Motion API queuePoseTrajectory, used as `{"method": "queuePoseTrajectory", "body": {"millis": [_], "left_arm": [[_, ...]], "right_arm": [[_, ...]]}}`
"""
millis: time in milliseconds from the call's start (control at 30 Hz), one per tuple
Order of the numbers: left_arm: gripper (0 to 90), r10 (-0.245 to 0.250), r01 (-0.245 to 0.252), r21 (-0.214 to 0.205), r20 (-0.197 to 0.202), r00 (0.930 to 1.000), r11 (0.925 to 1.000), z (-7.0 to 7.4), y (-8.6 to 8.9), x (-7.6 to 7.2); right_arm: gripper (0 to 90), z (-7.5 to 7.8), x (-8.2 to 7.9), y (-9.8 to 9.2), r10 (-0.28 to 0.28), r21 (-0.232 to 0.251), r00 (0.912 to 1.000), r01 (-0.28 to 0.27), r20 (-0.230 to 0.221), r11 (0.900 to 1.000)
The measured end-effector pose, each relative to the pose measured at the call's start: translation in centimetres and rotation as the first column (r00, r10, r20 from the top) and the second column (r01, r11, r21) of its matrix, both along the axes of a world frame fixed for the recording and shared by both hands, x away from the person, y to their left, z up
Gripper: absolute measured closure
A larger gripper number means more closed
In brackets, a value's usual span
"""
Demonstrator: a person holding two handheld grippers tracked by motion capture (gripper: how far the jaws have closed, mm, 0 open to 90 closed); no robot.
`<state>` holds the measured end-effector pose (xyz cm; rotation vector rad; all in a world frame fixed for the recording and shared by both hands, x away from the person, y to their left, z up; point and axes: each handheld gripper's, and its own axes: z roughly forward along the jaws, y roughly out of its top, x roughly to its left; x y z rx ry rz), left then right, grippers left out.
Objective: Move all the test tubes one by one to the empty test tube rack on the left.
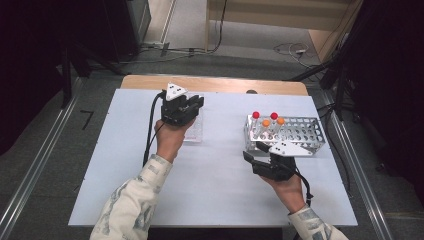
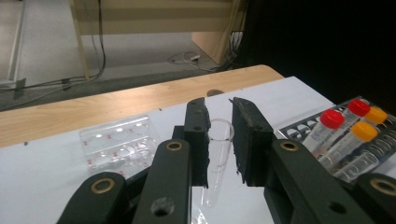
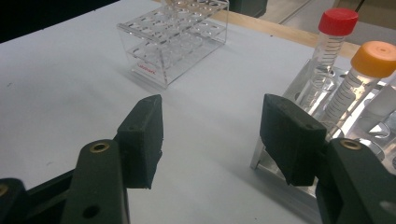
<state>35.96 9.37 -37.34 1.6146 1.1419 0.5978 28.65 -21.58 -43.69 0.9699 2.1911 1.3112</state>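
My left gripper (image 2: 218, 106) is shut on a clear uncapped tube (image 2: 218, 144), which hangs slanted between its jaws above the white table. In the high view this gripper (image 1: 192, 106) is over the clear plastic rack (image 1: 196, 131) at the table's back left. My right gripper (image 3: 210, 116) stands open with nothing between its jaws, just left of the metal rack (image 3: 280, 170). In the high view the right gripper (image 1: 255, 151) sits at the front left corner of that metal rack (image 1: 305, 131). The rack holds red-capped tubes (image 1: 256, 115) and orange-capped tubes (image 1: 280, 121).
The white table top (image 1: 215, 175) lies between the two racks and in front of them. A wooden strip (image 1: 215, 84) runs along the far edge. Beyond it are floor cables (image 1: 290, 49) and dark equipment on both sides.
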Motion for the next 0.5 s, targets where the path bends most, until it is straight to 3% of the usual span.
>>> {"method": "queuePoseTrajectory", "body": {"millis": [500], "left_arm": [[76.5, 0.05, -0.05, 0.108, 0.005, 0.9987, 0.9929, -1.2, -0.5, 1.1]], "right_arm": [[37.7, 0.1, 0.1, -0.4, -0.013, 0.006, 0.9999, 0.013, -0.001, 0.9999]]}}
